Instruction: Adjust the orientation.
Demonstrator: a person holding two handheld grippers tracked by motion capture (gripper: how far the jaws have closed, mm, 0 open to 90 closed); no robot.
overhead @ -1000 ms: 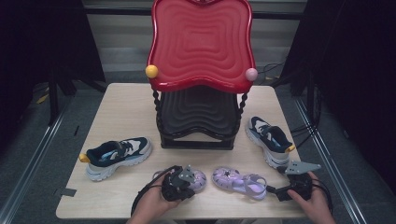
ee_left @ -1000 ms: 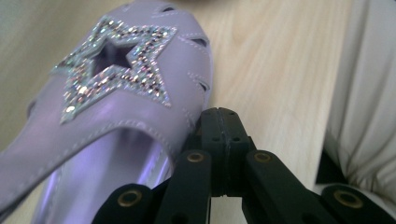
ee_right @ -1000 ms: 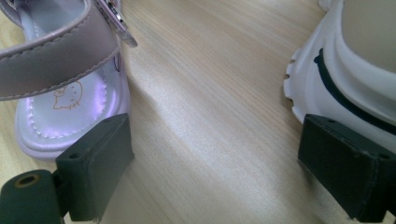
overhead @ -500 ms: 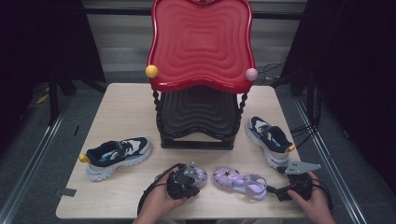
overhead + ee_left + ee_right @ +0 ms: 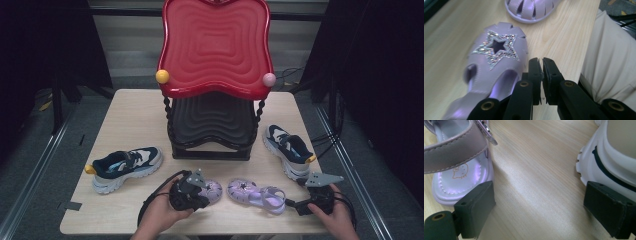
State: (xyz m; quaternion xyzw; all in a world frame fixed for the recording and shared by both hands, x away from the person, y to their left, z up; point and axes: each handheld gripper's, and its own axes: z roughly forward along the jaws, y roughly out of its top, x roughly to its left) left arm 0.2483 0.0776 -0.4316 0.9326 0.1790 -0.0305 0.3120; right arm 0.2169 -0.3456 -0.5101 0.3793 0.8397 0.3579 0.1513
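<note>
Lilac sandals [image 5: 256, 195] lie at table's [image 5: 130, 120] front edge, one under left gripper [image 5: 541, 65], whose jaws are pressed together beside star-toe sandal [image 5: 499, 57], nothing between (strap missed?). Right gripper [image 5: 539, 207] spread wide between sandal heel and white sneaker [image 5: 614, 157], empty. Risk: nudge could push sandal off front edge.

My table [image 5: 130, 125] is pale, matt wood grain. The lilac sandal [image 5: 499, 57] looks like smooth, glossy plastic with a glittery rhinestone star [image 5: 496, 48]. The red tray [image 5: 215, 45] shines, ridged plastic.
</note>
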